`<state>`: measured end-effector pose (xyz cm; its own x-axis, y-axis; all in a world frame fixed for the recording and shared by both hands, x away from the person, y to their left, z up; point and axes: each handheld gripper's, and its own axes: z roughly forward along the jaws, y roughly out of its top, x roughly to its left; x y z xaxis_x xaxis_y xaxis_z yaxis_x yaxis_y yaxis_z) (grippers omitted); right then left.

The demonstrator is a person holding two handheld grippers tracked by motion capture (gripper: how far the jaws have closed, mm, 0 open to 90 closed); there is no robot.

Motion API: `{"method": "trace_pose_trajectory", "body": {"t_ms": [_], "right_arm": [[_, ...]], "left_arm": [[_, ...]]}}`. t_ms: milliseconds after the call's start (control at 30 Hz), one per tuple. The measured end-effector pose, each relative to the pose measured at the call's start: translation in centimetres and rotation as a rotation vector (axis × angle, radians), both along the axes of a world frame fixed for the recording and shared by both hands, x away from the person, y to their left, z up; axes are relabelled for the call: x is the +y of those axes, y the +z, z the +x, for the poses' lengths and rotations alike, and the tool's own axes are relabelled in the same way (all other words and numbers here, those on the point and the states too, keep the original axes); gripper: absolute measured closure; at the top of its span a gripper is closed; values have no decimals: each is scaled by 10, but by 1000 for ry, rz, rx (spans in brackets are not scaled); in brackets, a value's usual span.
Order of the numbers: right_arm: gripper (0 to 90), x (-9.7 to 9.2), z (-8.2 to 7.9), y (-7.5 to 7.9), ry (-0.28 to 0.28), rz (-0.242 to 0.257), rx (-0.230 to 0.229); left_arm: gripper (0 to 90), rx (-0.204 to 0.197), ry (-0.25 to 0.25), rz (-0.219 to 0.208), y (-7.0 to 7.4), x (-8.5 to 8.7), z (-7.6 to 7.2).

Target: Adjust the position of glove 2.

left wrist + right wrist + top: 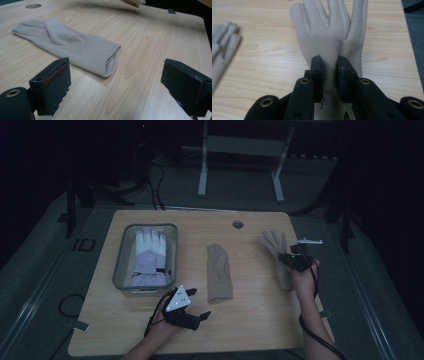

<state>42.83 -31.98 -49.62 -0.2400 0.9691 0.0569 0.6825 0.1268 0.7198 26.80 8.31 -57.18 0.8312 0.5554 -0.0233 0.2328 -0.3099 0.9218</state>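
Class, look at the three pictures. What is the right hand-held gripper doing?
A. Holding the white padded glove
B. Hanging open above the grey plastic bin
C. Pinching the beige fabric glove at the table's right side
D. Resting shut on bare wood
C: in the right gripper view, the right hand-held gripper has its black jaws closed on the beige fabric glove, pinching the cloth near the wrist.
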Motion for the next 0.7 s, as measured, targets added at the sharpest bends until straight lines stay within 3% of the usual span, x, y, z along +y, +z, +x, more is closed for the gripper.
{"method": "trace_pose_trajectory", "body": {"t_ms": [100, 167, 400, 567, 700], "right_arm": [[769, 2, -10, 2, -57, -4, -16], [768, 3, -13, -2, -89, 21, -12], [759, 11, -10, -27, -140, -1, 41], [742, 20, -3, -49, -141, -24, 79], [665, 22, -3, -49, -124, -22, 77]], "left_arm": [[94, -2, -5, -5, 0, 1, 0], [93, -8, -5, -2, 0, 0, -1], [93, -9, -13, -6, 0, -1, 0], [94, -12, -17, -4, 0, 0, -1], [93, -9, -17, -3, 0, 0, -1]]}}
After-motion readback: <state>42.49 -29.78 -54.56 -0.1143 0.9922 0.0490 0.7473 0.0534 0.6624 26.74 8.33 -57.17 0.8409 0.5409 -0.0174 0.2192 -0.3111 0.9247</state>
